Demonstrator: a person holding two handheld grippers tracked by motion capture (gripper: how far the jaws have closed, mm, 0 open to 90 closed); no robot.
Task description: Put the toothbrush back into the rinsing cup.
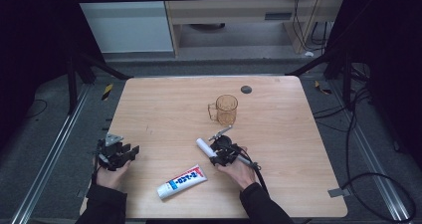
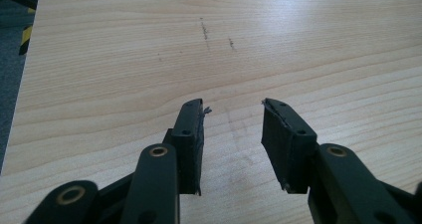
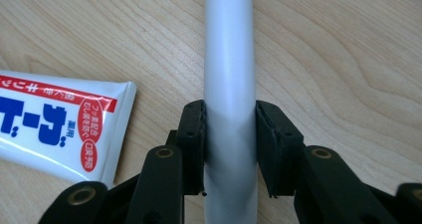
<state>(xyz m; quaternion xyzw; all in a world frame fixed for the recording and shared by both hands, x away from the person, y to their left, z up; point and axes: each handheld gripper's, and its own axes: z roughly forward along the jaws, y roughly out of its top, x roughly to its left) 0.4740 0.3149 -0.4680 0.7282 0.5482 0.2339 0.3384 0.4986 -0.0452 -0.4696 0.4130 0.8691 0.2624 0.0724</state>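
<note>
My right gripper [image 1: 215,153] [image 3: 230,109] is shut on a white cylinder [image 1: 204,147] [image 3: 230,55], its pads pressed on both sides. The cylinder sticks out past the jaws toward the upper left, low over the table [image 1: 278,134]. A white toothpaste tube [image 1: 181,181] [image 3: 54,124] with red and blue print lies flat just in front of it, close to the near edge. An amber see-through mug [image 1: 226,109] stands upright behind the right gripper. My left gripper [image 1: 132,152] [image 2: 233,104] rests open at the table's left edge, with bare wood between its jaws.
A small black round disc [image 1: 246,89] sits near the table's far edge. Metal rails [image 1: 54,149] and cables [image 1: 368,184] run along the floor on both sides. Bare wood spreads across the table's left middle and right side.
</note>
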